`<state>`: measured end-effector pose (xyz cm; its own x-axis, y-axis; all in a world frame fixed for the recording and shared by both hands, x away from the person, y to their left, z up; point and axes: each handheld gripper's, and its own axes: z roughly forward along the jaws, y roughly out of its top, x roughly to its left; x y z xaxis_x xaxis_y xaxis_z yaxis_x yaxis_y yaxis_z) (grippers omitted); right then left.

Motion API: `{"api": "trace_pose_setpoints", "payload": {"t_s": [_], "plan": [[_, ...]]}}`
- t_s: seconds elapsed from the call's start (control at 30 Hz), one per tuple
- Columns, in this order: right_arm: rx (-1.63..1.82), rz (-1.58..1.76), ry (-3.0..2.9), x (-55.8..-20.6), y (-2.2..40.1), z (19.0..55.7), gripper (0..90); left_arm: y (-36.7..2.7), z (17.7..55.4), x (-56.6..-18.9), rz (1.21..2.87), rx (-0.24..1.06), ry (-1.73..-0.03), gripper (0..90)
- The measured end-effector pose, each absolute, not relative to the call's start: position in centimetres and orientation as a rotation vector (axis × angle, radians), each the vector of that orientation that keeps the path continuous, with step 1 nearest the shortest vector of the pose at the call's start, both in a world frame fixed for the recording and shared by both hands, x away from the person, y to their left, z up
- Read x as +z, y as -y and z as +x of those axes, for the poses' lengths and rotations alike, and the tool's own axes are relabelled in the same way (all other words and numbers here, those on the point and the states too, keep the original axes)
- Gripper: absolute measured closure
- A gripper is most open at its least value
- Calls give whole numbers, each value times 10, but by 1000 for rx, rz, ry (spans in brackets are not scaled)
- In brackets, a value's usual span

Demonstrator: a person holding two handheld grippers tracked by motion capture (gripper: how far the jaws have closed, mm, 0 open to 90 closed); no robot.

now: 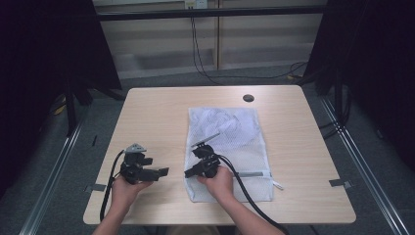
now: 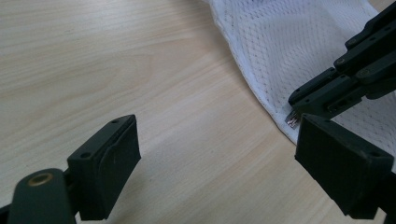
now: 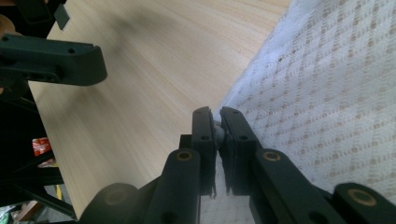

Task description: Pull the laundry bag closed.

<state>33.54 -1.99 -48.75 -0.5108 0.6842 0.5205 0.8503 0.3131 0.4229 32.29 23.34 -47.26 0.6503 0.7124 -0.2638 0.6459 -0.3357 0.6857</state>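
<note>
The white mesh bag (image 1: 228,147) lies flat on the surface (image 1: 156,112), right of centre. The right gripper (image 3: 216,122) pinches its near left edge, probably to lift it; the left gripper (image 2: 215,158) waits released alongside.

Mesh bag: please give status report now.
Right tool shut on mesh bag edge. Left tool open, above bare table. Nothing in the way.

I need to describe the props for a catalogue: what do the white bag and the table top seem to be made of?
White bag: probably synthetic mesh fabric, matte; tiny holes show in its weave. Table top: light wood or wood-look laminate, smooth satin finish; fine straight grain lines show.
</note>
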Motion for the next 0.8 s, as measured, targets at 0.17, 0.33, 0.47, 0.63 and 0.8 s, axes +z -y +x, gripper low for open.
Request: {"api": "trace_pose_setpoints", "payload": {"t_s": [0.17,0.33,0.47,0.63,0.8], "plan": [[-999,-1399,2320,-484,23,336,857,-231,322,-473,2071,91,-1040,132],[-1029,-1393,2297,-479,27,336,862,-227,321,-474,2068,62,-1028,129],[-1030,-1395,2292,-476,29,335,862,-224,320,-475,2064,37,-1019,127],[-1040,-1383,2287,-475,30,335,862,-218,320,-479,2051,-22,-1012,123],[-1052,-1385,2281,-471,32,335,863,-213,319,-480,2061,-38,-1003,122]]}}
